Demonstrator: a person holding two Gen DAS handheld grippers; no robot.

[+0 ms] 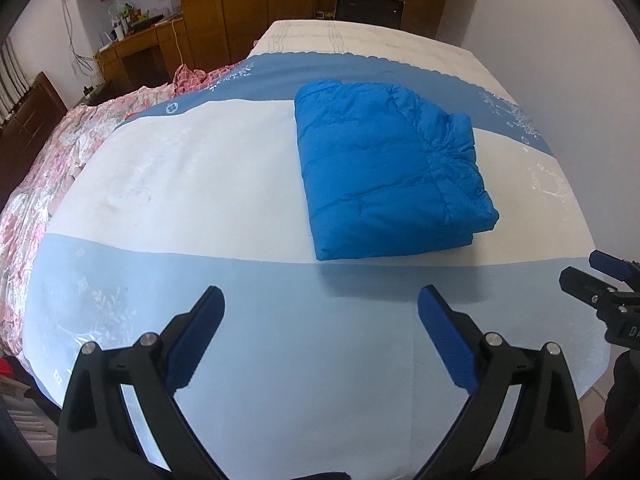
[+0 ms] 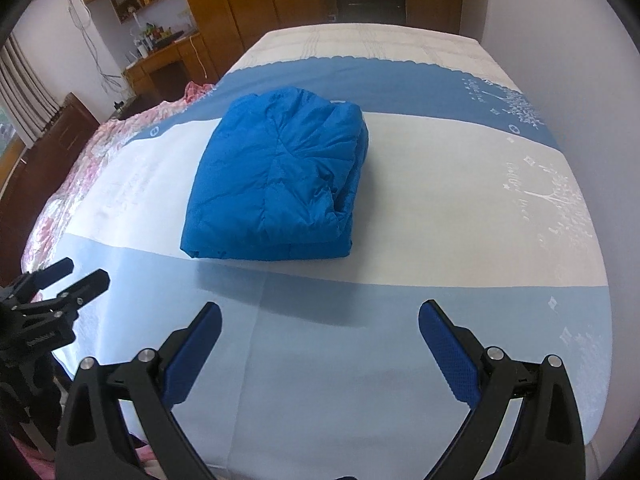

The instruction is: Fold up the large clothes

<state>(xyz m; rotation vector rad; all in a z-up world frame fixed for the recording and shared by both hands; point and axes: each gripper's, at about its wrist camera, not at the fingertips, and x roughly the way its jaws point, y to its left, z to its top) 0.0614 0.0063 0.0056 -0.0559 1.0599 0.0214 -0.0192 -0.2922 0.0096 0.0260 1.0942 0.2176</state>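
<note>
A bright blue puffy jacket lies folded into a thick rectangle on the bed, on the white band of the sheet. It also shows in the right wrist view. My left gripper is open and empty, held above the pale blue band in front of the jacket, apart from it. My right gripper is open and empty too, in front of the jacket. The right gripper shows at the right edge of the left view, and the left gripper at the left edge of the right view.
The bed sheet has blue and white bands. A pink floral quilt lies bunched along the bed's left side. A wooden desk with clutter and wardrobes stand behind. A white wall runs along the right.
</note>
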